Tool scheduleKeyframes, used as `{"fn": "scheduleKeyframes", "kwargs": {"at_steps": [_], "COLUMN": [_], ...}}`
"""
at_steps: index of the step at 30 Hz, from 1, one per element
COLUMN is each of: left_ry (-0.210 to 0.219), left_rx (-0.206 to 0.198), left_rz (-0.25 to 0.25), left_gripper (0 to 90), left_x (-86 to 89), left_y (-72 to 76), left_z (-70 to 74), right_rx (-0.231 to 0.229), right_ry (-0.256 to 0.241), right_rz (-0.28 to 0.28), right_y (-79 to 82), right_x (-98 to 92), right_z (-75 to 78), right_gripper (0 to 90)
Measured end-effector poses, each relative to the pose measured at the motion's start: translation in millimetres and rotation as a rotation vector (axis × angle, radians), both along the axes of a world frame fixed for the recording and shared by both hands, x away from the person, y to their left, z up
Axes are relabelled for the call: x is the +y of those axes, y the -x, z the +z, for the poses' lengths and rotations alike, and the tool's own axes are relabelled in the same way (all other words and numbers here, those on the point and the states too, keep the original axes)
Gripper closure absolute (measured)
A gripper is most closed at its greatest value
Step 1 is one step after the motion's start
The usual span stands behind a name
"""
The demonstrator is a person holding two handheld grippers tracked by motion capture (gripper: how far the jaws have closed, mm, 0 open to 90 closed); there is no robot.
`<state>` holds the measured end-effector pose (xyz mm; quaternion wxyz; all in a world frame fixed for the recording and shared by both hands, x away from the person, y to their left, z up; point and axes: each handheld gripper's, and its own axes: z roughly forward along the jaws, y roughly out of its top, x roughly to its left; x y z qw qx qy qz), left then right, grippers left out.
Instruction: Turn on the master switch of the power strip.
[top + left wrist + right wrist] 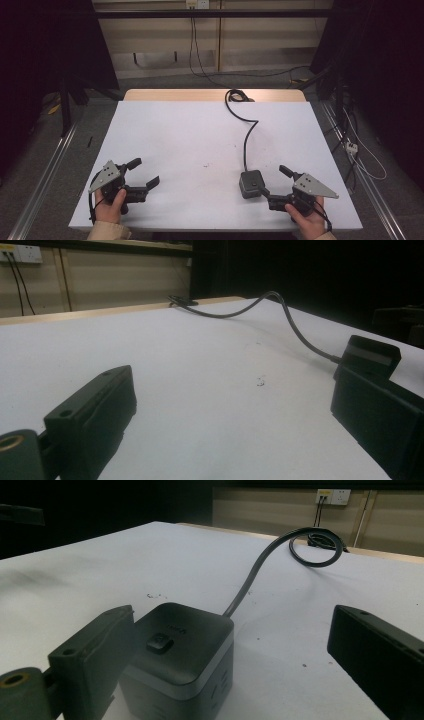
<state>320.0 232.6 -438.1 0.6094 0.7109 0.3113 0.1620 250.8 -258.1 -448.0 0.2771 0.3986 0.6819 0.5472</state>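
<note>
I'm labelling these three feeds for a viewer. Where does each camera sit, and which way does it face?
High view: above the person's side, looking forward and down on the white table; both hands, left gripper and right gripper show.
Left gripper view: rides the left gripper, looking low across the table; its open jaws frame bare surface.
Right gripper view: rides the right gripper, facing the grey power cube between open jaws.
Shared: all three show the cube's black cable.

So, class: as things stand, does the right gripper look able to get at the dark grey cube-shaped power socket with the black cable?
Probably yes. The right gripper has open jaws beside the dark grey cube-shaped power socket, one jaw already alongside it, with bare white table around.
</note>
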Motion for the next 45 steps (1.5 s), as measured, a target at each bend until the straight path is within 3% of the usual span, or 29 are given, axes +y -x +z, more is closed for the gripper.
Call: {"fn": "scheduleKeyframes", "kwargs": {"at_steps": [15,25,45], "left_ry": [-0.012,-0.014,-0.012], "left_rx": [0.001,-0.003,-0.012], "left_rz": [-0.008,-0.007,-0.006], "left_gripper": [3.9,3.9,3.9], "left_x": [-1.6,-1.7,-1.4], "left_y": [-0.8,-1.3,-1.0], "left_z": [-1.1,-1.3,-0.3], "right_rx": [-0.004,0.015,0.058], "right_ry": [0.002,-0.02,-0.027], "right_rz": [-0.001,-0.002,0.039], "right_y": [-0.7,-2.9,-7.8], "right_x": [0.1,-1.3,-1.4], "right_z": [2.3,5.8,11.6], "right_gripper": [5.0,11.3,35.1]}}
